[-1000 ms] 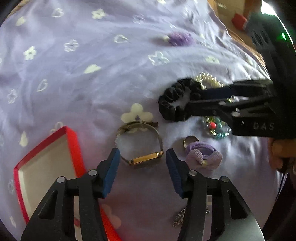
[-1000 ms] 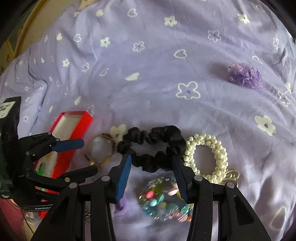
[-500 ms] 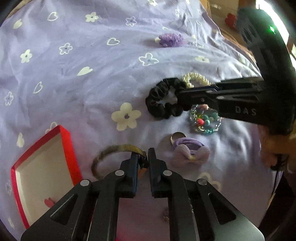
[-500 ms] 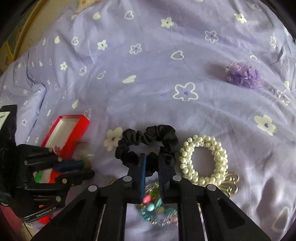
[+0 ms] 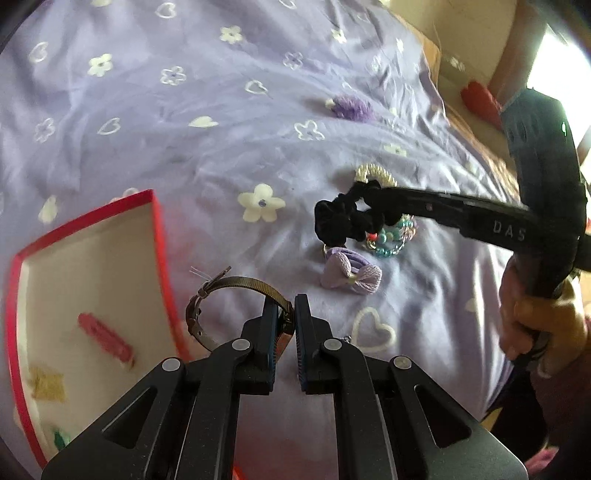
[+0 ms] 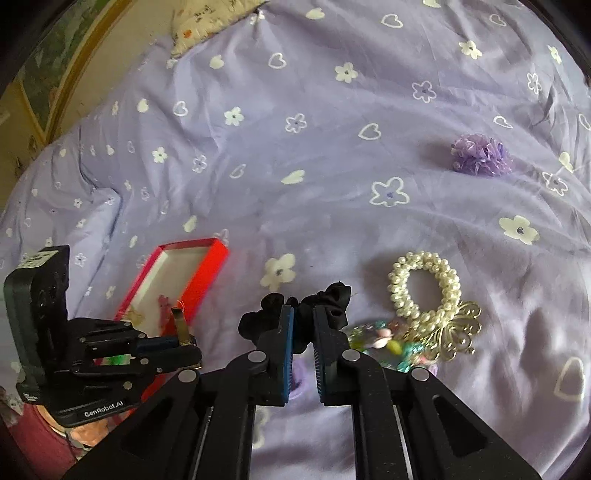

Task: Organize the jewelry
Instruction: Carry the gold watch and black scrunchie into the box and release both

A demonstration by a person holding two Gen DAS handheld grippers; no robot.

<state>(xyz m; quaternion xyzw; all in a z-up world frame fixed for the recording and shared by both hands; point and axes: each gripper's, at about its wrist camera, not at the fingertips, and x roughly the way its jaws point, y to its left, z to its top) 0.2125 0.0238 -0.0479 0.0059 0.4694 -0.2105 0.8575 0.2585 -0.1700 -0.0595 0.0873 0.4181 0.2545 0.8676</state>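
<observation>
My left gripper [image 5: 285,314] is shut on a gold mesh watch [image 5: 236,286], lifted just right of the red box [image 5: 157,236]. The box has a white inside holding a red clip [image 5: 105,339]; it also shows in the right wrist view [image 6: 207,271]. My right gripper [image 6: 303,317] is shut on a black scrunchie [image 6: 332,295], lifted above the sheet; the scrunchie shows in the left wrist view [image 5: 338,221]. The left gripper shows at the left of the right wrist view [image 6: 181,343].
On the purple bedsheet lie a pearl bracelet [image 6: 424,288], a gold brooch [image 6: 458,328], a coloured bead bracelet [image 5: 391,240], a lilac bow hair tie [image 5: 351,273] and a purple ruffled scrunchie [image 6: 482,155]. A pillow corner [image 6: 207,22] lies far back.
Both grippers closed, the left on the watch, the right on the black scrunchie. Both have since lifted their items; the left moved the watch toward the red box.
</observation>
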